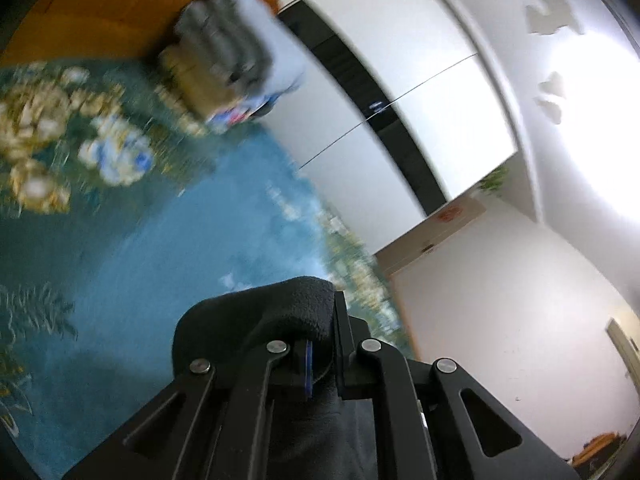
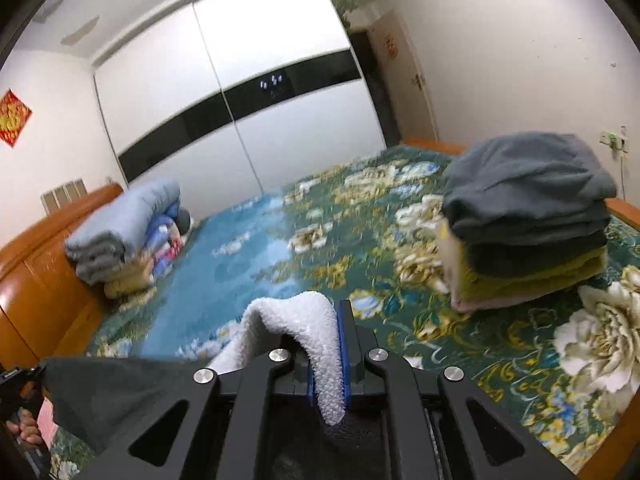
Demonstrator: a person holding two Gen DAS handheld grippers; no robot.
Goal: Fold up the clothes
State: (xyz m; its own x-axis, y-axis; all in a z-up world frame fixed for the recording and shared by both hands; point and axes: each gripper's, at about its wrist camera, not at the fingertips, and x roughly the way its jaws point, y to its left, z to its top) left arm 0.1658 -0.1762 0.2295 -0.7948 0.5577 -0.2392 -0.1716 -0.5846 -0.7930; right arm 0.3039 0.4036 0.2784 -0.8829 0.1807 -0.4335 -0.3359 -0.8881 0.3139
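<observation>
My left gripper [image 1: 320,354] is shut on a fold of a black fleece garment [image 1: 260,320] that bulges over its left finger, held above the floral bedspread [image 1: 140,220]. My right gripper [image 2: 326,356] is shut on a white fleecy lining [image 2: 316,328] of the same garment, whose dark grey outer side [image 2: 112,392] hangs to the left. The left gripper and the hand holding it [image 2: 24,420] show at the far left of the right wrist view. A stack of folded clothes [image 2: 528,216], grey on top and yellow below, sits on the bed to the right.
A pile of folded quilts [image 2: 128,232] lies against the wooden headboard [image 2: 40,272]; it also shows blurred in the left wrist view [image 1: 228,48]. A white wardrobe with a black band [image 2: 248,108] stands beyond the bed. A door [image 2: 400,64] is at the back right.
</observation>
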